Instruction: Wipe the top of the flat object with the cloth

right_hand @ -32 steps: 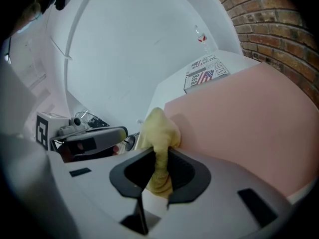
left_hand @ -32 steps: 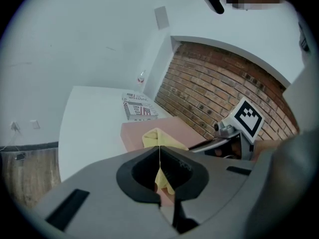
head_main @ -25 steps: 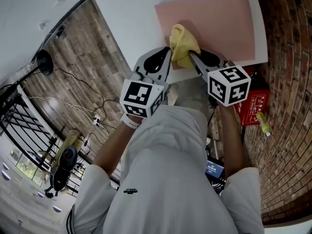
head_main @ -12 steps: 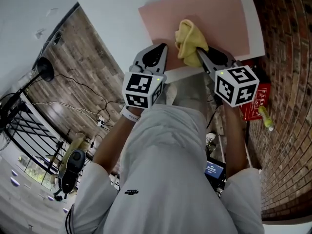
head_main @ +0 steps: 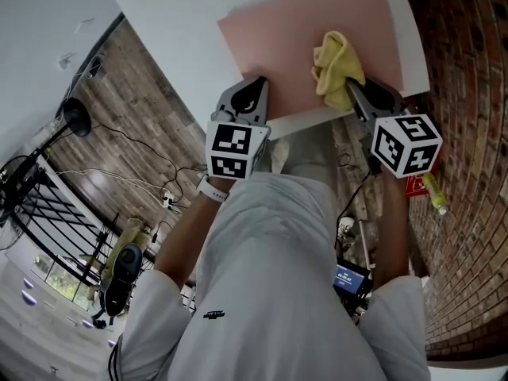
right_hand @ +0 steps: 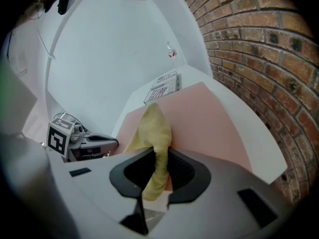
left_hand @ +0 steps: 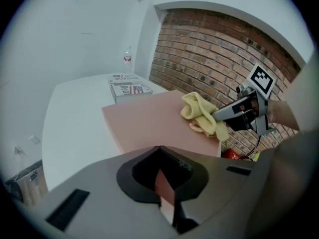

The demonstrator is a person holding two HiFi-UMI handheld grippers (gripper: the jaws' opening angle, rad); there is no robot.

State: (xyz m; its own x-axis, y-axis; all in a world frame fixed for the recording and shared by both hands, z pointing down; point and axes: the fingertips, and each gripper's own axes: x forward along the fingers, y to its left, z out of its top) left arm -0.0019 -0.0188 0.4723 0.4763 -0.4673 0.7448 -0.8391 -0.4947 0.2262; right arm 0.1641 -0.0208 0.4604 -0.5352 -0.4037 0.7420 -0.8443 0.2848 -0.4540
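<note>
A pink flat board (head_main: 286,46) lies on the white table (head_main: 175,22). My right gripper (head_main: 353,94) is shut on a yellow cloth (head_main: 337,68), whose bunched end rests on the board near its right side. In the right gripper view the cloth (right_hand: 152,128) runs up from between the jaws onto the board (right_hand: 204,113). My left gripper (head_main: 252,105) sits at the board's near left edge; in its own view the jaws are shut with a strip of the pink board (left_hand: 149,121) between them. The cloth (left_hand: 202,114) and right gripper (left_hand: 219,114) show to its right.
A printed box (left_hand: 128,87) lies at the table's far end, with a small bottle (left_hand: 127,59) behind it. A brick wall (head_main: 460,94) runs close along the right. A red box (head_main: 417,185) and cables (head_main: 159,189) lie on the wood floor below.
My right gripper has carried the cloth to the right across the board. The left gripper has stayed at the board's near edge.
</note>
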